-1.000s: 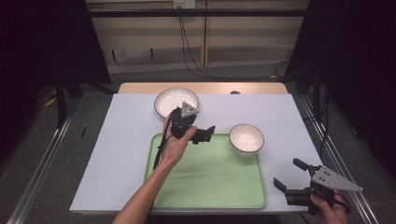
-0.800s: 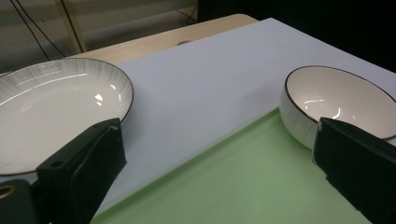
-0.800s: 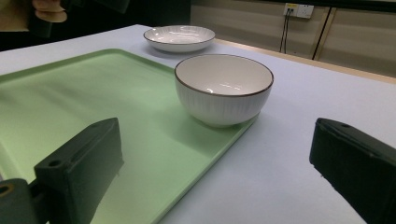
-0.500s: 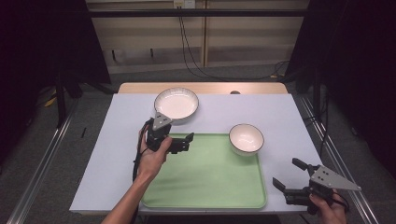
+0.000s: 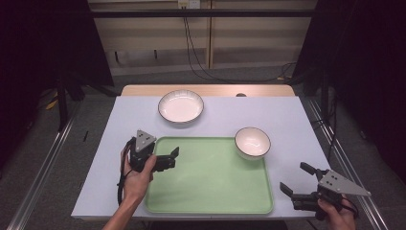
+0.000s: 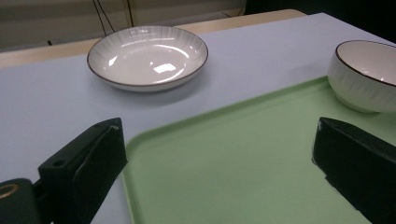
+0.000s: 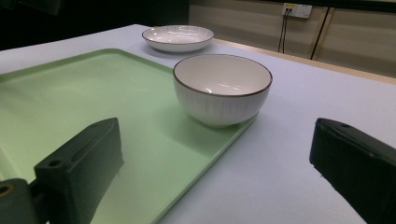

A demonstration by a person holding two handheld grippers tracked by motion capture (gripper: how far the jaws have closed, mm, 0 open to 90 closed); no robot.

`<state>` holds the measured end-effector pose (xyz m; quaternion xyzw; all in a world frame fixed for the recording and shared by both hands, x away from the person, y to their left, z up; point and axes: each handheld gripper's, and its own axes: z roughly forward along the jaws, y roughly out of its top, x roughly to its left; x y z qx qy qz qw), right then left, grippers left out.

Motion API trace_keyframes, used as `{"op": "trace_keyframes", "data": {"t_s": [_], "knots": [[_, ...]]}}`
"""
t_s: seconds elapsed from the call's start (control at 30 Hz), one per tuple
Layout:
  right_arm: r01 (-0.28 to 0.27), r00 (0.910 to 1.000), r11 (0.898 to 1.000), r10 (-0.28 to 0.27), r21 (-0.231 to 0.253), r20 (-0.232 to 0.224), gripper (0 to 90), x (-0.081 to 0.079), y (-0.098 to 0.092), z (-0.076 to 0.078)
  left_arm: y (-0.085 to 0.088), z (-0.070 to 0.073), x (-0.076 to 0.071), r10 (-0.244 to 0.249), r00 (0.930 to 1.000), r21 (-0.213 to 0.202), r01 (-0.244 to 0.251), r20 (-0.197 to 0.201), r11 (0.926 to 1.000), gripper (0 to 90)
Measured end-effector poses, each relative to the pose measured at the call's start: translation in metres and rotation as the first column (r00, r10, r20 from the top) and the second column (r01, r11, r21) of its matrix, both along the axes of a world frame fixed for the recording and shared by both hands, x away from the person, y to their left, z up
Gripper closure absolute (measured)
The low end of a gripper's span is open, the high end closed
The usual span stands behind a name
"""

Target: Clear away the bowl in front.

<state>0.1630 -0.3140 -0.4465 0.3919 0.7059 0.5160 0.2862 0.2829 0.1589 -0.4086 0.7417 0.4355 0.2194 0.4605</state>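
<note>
Left tongs (image 5: 173,158) withdrew from plate (image 5: 181,106) to tray (image 5: 215,187); both tongs wide open, empty.

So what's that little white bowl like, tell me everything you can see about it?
The small bowl is deep and round, white with a thin dark line around its rim and fine ribs down its outside. It looks like glazed ceramic, shiny inside. It stands upright and empty. Its base rests on the far right corner of the green tray, partly over the tray's raised edge. Neither gripper touches it.
</note>
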Motion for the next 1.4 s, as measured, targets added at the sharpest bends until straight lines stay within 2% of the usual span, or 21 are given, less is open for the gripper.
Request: {"op": "trace_keyframes", "data": {"t_s": [0.1,0.23,0.37,0.43,0.53,0.63,0.7,0.77,0.8,0.87,0.93,1.03,1.07,1.13,1.23,1.27,1.33,1.4], "knots": [[0.000,1.0000,1.000,0.000,0.000,-0.001,1.9,0.000,0.000,0.000,0.006,-0.003,-0.008,0.008,0.9999,0.035,-0.008,0.009,0.9994,2.7],[-0.001,1.0000,1.000,0.001,0.000,0.000,2.0,0.000,0.000,0.000,0.013,-0.004,-0.018,0.016,0.9999,0.045,-0.016,0.005,0.9989,2.9],[-0.003,1.0000,1.000,0.003,0.001,-0.002,2.0,0.000,0.000,0.000,0.015,-0.007,-0.031,0.018,0.9979,0.056,-0.021,0.062,0.9982,2.6],[0.000,1.0000,1.000,0.000,0.001,0.000,2.0,0.000,0.000,0.000,0.017,-0.008,-0.037,0.025,0.9984,0.033,-0.027,0.051,0.9991,2.6],[0.003,1.0000,1.000,-0.003,0.001,0.002,2.0,-0.001,0.000,0.000,0.022,-0.009,-0.048,0.030,0.9981,0.042,-0.033,0.054,0.9986,2.4],[0.002,1.0000,1.000,-0.002,0.002,0.003,2.0,-0.001,0.000,0.000,0.029,-0.011,-0.058,0.049,0.9985,0.001,-0.049,0.023,0.9988,2.6],[0.002,1.0000,1.000,-0.002,0.002,0.003,2.0,-0.001,0.000,0.000,0.032,-0.014,-0.064,0.061,0.9970,0.043,-0.063,0.047,0.9971,1.2],[0.003,1.0000,1.000,-0.003,0.002,-0.001,2.0,-0.001,0.000,0.000,0.036,-0.016,-0.067,0.045,0.9984,0.040,-0.047,0.033,0.9981,2.6],[0.000,1.0000,1.000,0.000,0.002,-0.001,2.0,0.000,0.000,0.000,0.037,-0.016,-0.069,0.053,0.9980,0.033,-0.054,0.034,0.9980,1.9],[0.002,1.0000,1.000,-0.002,0.003,-0.003,2.0,-0.001,0.000,0.000,0.040,-0.017,-0.073,0.057,0.9969,0.048,-0.060,0.055,0.9970,2.1],[0.007,1.0000,1.000,-0.007,0.005,0.001,2.0,-0.001,0.000,0.000,0.043,-0.019,-0.075,0.062,0.9976,0.013,-0.062,0.031,0.9980,1.4],[0.011,0.9999,1.000,-0.011,0.003,-0.002,2.0,-0.001,-0.001,0.000,0.045,-0.025,-0.079,0.026,0.9993,0.025,-0.027,0.027,0.9993,1.7],[0.009,1.0000,1.000,-0.009,0.002,0.001,2.0,0.000,-0.001,0.000,0.046,-0.025,-0.079,0.024,0.9993,0.005,-0.024,0.028,0.9997,2.1],[0.000,1.0000,1.000,0.000,0.001,-0.002,2.0,-0.001,0.000,0.000,0.047,-0.026,-0.078,0.045,0.9986,0.009,-0.046,0.026,0.9989,1.4],[0.002,1.0000,1.000,-0.002,0.002,0.002,2.0,-0.001,0.001,0.000,0.051,-0.026,-0.075,0.047,0.9988,-0.008,-0.047,0.011,0.9989,1.6],[-0.002,1.0000,1.000,0.002,0.001,-0.001,1.9,-0.001,0.000,0.000,0.052,-0.025,-0.074,0.044,0.9990,-0.001,-0.044,0.010,0.9990,2.1],[0.013,0.9999,1.000,-0.013,0.004,-0.004,2.0,-0.001,0.000,0.000,0.055,-0.023,-0.073,0.069,0.9975,-0.039,-0.069,0.011,0.9969,2.6],[0.008,1.0000,1.000,-0.008,0.005,-0.005,2.0,-0.001,-0.002,-0.001,0.055,-0.023,-0.073,0.072,0.9972,-0.025,-0.072,0.020,0.9971,1.8]]}}
